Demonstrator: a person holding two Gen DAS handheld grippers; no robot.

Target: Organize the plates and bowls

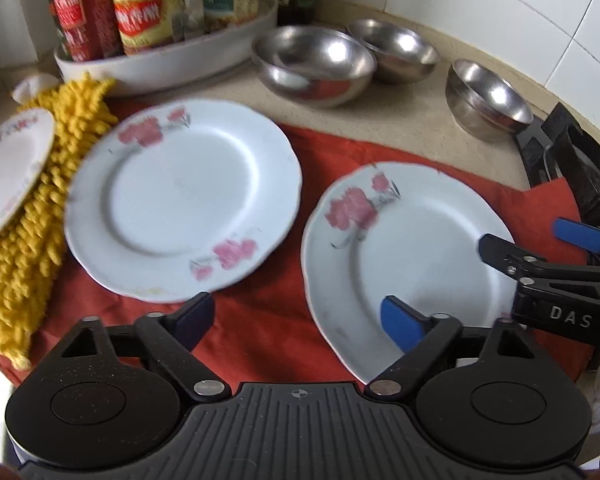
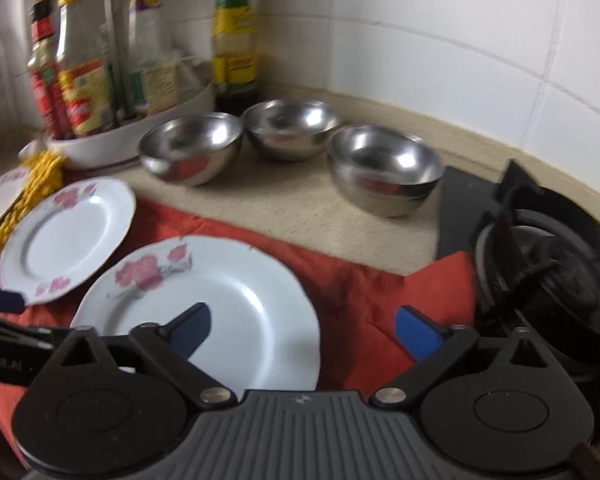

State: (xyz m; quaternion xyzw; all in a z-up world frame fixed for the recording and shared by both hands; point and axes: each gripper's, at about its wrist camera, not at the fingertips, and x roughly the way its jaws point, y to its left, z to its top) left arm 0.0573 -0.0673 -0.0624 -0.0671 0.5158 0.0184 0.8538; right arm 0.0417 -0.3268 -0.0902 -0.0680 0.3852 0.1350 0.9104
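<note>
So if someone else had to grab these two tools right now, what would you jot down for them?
Left gripper: jaws open, empty, over the red cloth between the two flowered plates.
Right gripper: jaws open, empty, at the near plate.
Far plate lies apart; a small plate rests on the yellow mop cloth.
Three steel bowl spots sit behind.
Nothing gathered yet; plates and bowls remain to be stacked.

Soft daylight fills my views; glare spots sit in the steel bowls (image 1: 314, 65), motion blur softens everything, and dark fisheye corners bend the edges.
</note>
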